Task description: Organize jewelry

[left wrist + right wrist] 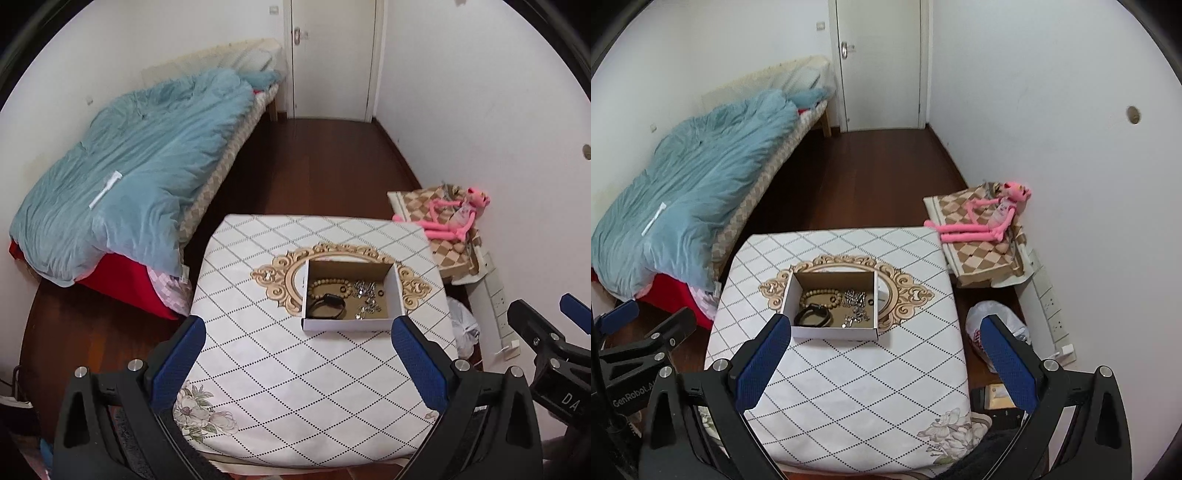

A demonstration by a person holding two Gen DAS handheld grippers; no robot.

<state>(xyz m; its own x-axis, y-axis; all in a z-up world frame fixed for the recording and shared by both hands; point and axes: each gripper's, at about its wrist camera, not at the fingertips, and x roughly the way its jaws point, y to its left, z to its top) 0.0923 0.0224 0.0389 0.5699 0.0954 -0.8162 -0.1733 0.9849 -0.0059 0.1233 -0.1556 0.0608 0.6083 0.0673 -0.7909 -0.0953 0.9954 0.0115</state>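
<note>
An open cardboard box (pixel 349 325) (pixel 834 331) stands on a small table with a white diamond-pattern cloth (pixel 295 387) (pixel 857 387). Inside lie a wooden bead bracelet (pixel 328 286) (pixel 820 295), a black band (pixel 327 306) (pixel 812 316) and several small silver pieces (pixel 365 295) (pixel 855 304). The box rests on an ornate gold-framed mirror (pixel 280 280) (pixel 905 291). My left gripper (pixel 297 343) is open and empty, held above the table short of the box. My right gripper (pixel 882 343) is open and empty, likewise short of the box.
A bed with a blue duvet (pixel 129 166) (pixel 683 192) stands to the left. A pink plush toy (pixel 458 218) (pixel 986 218) lies on a checked cushion at the right wall. A plastic bag (pixel 993 325) sits on the floor right of the table. A door (pixel 332 55) is at the back.
</note>
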